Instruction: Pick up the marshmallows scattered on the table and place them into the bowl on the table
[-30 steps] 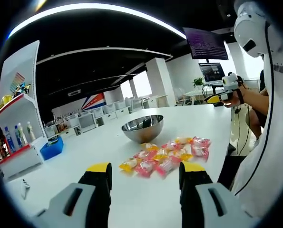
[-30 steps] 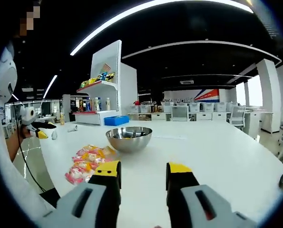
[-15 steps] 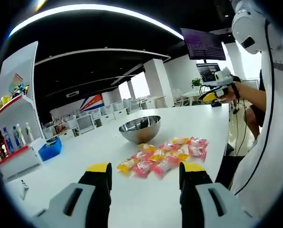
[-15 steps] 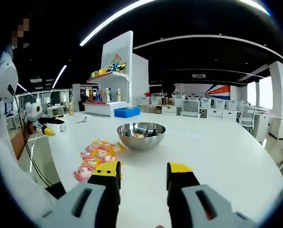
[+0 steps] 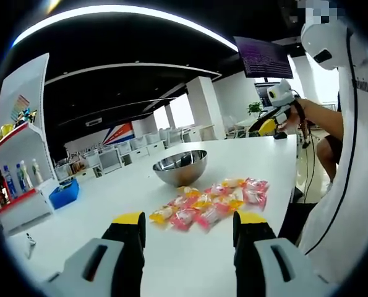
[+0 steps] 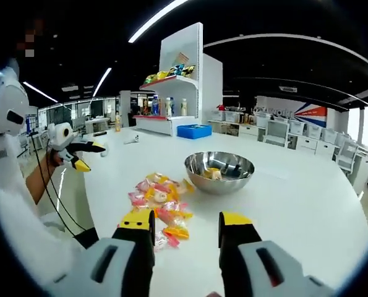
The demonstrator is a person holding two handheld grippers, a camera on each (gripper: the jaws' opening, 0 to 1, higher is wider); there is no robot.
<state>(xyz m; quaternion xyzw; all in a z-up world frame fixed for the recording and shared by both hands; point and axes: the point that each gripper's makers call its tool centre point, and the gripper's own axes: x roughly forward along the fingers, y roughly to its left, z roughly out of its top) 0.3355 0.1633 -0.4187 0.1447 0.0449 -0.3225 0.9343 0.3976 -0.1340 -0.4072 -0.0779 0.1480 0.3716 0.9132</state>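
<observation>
A heap of pink and yellow wrapped marshmallows (image 5: 208, 204) (image 6: 159, 201) is seen on the white table (image 5: 171, 260) (image 6: 307, 210), near its edge. The round shiny metal bowl (image 5: 180, 167) (image 6: 219, 171) stands just beyond the heap, and a yellow piece is seen inside it. The left claw (image 5: 187, 226) is held wide open and empty, with the marshmallows just ahead of its tips. The right claw (image 6: 185, 224) is also open and empty, the heap lying just ahead near its left tip.

Wrapped marshmallows (image 6: 159, 204) in pink, yellow and orange lie in a loose heap on the white table (image 6: 307, 204), near its edge. Just beyond them stands a shiny steel bowl (image 6: 219, 172), upright, with a marshmallow already inside (image 6: 213, 174).
</observation>
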